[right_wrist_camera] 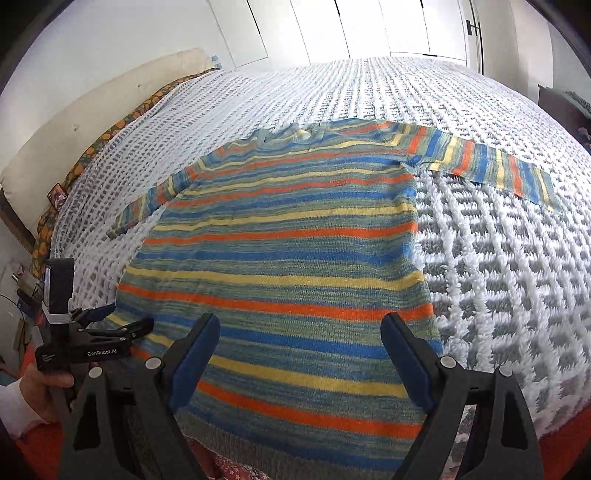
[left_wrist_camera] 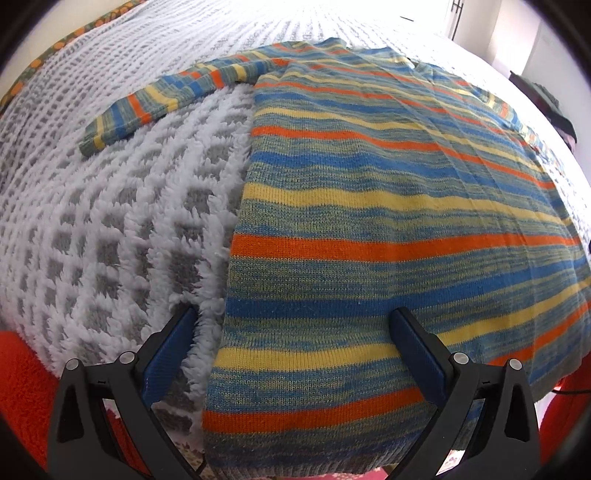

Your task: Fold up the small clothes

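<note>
A striped knit sweater (left_wrist_camera: 388, 206) in blue, yellow, orange and green lies flat on the bed, both sleeves spread out; it also shows in the right wrist view (right_wrist_camera: 288, 251). My left gripper (left_wrist_camera: 295, 321) is open over the sweater's lower left edge, one finger on the blanket, one over the knit. My right gripper (right_wrist_camera: 299, 325) is open just above the hem, near the lower right corner. The left gripper also shows in the right wrist view (right_wrist_camera: 110, 319), held in a hand at the sweater's left hem.
A white and grey fluffy blanket (right_wrist_camera: 498, 258) covers the bed. An orange-patterned sheet edge (right_wrist_camera: 92, 147) and a cream headboard (right_wrist_camera: 92, 110) run along the left. A red cover (left_wrist_camera: 26, 387) hangs at the near edge. White closet doors (right_wrist_camera: 332, 29) stand beyond.
</note>
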A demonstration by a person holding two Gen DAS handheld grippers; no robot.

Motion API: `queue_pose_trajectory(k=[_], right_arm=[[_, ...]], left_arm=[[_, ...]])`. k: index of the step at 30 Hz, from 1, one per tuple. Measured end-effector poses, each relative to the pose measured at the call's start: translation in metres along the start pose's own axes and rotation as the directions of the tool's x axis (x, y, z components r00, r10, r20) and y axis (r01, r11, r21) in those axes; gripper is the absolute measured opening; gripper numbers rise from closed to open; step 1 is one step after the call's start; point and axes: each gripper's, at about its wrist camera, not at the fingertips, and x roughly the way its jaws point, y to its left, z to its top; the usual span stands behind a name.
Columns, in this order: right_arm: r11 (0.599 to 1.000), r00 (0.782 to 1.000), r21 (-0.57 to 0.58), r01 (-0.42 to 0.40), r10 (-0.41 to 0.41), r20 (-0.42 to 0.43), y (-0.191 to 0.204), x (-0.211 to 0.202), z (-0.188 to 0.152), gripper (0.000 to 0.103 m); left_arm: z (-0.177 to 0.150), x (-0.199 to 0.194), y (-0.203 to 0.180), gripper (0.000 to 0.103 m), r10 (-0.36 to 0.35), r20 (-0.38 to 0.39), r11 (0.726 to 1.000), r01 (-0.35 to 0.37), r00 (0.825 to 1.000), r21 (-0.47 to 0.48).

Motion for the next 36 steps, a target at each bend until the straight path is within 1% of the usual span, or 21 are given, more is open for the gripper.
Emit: queue_pose_trajectory(k=[16,20,22,24,25,26,27,28,29,30,32,34,35,36], right_arm=[[0.999,1.000,0.036,0.001,-0.001,-0.014,-0.007,0.004,-0.002,0.088],[0.997,1.000,0.067,-0.025,0.024,0.008,-0.014,-0.002,-0.001,0.088],[0.989,0.997,0.124,-0.075,0.071,0.037,-0.027,-0.009,0.005,0.088],[0.971,0.989,0.203,-0.129,0.112,0.092,-0.058,-0.021,0.021,0.088],[0.960,0.987,0.245,-0.133,0.105,0.126,-0.079,-0.027,0.031,0.088],[0.946,0.984,0.300,-0.125,0.080,0.157,-0.105,-0.033,0.042,0.088],[0.919,0.981,0.377,-0.119,0.050,0.189,-0.134,-0.039,0.052,0.088],[0.874,0.973,0.468,-0.133,0.026,0.229,-0.168,-0.045,0.059,0.088],[0.804,0.962,0.572,-0.164,0.002,0.273,-0.207,-0.051,0.063,0.088],[0.736,0.956,0.652,-0.182,-0.023,0.293,-0.239,-0.052,0.064,0.088],[0.613,0.953,0.764,-0.200,-0.059,0.297,-0.295,-0.048,0.060,0.088],[0.523,0.953,0.819,-0.236,-0.039,0.300,-0.328,-0.035,0.052,0.088],[0.465,0.951,0.842,-0.273,-0.002,0.310,-0.341,-0.025,0.045,0.088],[0.413,0.943,0.855,-0.313,0.032,0.330,-0.348,-0.016,0.038,0.084]], left_arm=[[-0.002,0.000,-0.001,0.103,-0.002,0.013,1.000,0.002,1.000,-0.002],[-0.002,0.000,-0.001,0.103,0.001,0.014,1.000,-0.001,1.000,-0.002],[-0.001,0.000,-0.001,0.103,0.003,0.013,1.000,-0.003,1.000,-0.003],[-0.001,0.000,-0.002,0.103,0.004,0.013,1.000,-0.004,1.000,-0.005],[-0.001,0.000,-0.002,0.103,0.004,0.013,1.000,-0.004,1.000,-0.004],[-0.001,0.000,-0.002,0.103,0.004,0.014,1.000,-0.004,1.000,-0.005],[-0.001,0.000,-0.002,0.103,0.005,0.015,1.000,-0.005,1.000,-0.006],[-0.001,0.000,-0.002,0.103,0.005,0.016,1.000,-0.005,1.000,-0.006],[-0.001,0.000,-0.002,0.103,0.007,0.017,1.000,-0.007,1.000,-0.007],[-0.001,0.000,-0.003,0.103,0.008,0.017,1.000,-0.008,1.000,-0.007],[-0.001,0.001,-0.003,0.103,0.011,0.017,1.000,-0.011,1.000,-0.007],[-0.001,0.001,-0.004,0.103,0.012,0.017,1.000,-0.012,1.000,-0.008],[-0.001,0.001,-0.004,0.103,0.013,0.018,1.000,-0.012,1.000,-0.007],[-0.001,0.001,-0.003,0.103,0.013,0.018,1.000,-0.013,1.000,-0.007]])
